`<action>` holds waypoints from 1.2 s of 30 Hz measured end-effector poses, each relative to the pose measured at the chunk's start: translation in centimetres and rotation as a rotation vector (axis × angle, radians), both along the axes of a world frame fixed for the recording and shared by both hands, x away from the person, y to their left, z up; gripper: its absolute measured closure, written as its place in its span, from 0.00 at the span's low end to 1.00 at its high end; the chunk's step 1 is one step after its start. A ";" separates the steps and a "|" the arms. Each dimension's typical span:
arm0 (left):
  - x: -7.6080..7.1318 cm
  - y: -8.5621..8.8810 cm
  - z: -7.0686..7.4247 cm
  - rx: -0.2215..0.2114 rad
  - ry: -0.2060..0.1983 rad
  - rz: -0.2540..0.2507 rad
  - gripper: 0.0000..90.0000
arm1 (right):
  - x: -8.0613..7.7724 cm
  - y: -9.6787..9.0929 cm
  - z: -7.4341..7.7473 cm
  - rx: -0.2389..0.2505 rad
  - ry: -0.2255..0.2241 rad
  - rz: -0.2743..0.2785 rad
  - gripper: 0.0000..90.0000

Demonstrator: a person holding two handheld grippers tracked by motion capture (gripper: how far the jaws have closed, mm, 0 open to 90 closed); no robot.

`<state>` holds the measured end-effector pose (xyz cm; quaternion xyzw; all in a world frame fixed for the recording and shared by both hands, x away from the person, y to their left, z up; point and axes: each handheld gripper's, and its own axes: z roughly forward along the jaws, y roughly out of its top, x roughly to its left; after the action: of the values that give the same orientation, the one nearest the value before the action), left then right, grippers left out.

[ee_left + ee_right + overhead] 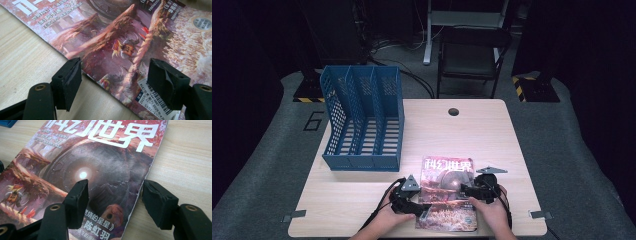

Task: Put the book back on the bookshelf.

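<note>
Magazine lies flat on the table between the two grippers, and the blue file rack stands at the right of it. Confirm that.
Not quite. The blue file rack stands to the left of the magazine, farther back on the table, as the high view shows. The magazine does lie flat between the two grippers.

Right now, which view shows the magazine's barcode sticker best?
The left gripper view: the barcode sticker lies close up on the magazine cover by its near edge, partly behind one black jaw. In the high view the magazine is whole but the sticker is too small to tell. The right gripper view shows the title and upper artwork.
</note>
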<state>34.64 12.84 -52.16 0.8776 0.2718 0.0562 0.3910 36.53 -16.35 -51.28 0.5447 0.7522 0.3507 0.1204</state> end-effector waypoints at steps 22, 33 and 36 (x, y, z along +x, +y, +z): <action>-1.7 0.2 -0.4 -0.016 -0.040 0.051 0.30 | 0.6 0.4 0.0 0.047 0.017 -0.023 0.44; -1.8 0.3 -0.6 -0.038 -0.041 0.042 0.30 | 0.8 -0.2 0.0 0.154 0.065 -0.073 0.42; -1.8 0.3 -0.7 -0.043 -0.050 0.046 0.30 | 0.8 -0.3 0.0 0.160 0.062 -0.074 0.44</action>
<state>32.88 13.17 -52.84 0.8608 0.2829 0.0812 0.4151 37.37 -16.63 -51.28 0.5908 0.7044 0.3878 0.0659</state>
